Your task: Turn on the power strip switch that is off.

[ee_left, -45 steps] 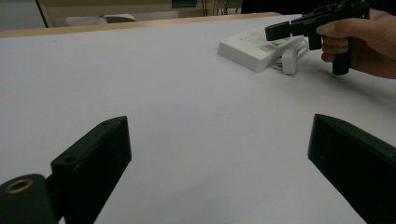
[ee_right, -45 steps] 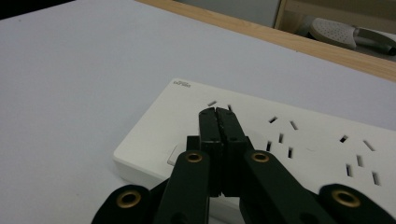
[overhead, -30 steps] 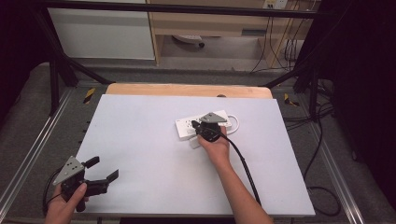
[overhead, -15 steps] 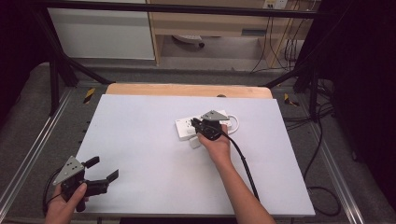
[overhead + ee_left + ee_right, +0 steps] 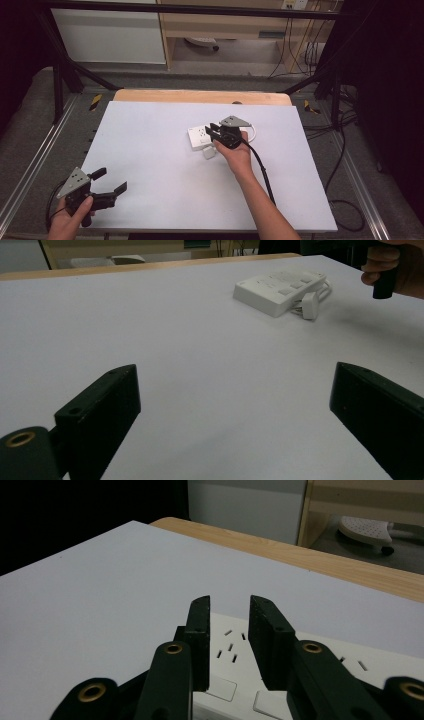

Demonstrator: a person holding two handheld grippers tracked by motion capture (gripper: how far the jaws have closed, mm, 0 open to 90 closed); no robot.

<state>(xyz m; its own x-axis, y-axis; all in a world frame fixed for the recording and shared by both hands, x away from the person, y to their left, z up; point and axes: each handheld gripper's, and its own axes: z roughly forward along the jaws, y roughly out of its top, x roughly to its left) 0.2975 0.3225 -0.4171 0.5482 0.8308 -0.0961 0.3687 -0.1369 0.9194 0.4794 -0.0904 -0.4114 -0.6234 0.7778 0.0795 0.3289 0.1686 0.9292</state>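
The white power strip (image 5: pixel 202 136) lies on the white table (image 5: pixel 150 150), toward its far edge. The right gripper (image 5: pixel 216 133) hovers directly above the strip, jaws narrowed to a slim gap with nothing between them, probably lining up on a socket or switch. A small white plug (image 5: pixel 209 152) rests just beside the strip. The left gripper (image 5: pixel 111 181) waits well away from the strip, jaws wide and empty. Grey floor and dark frame posts surround the table.
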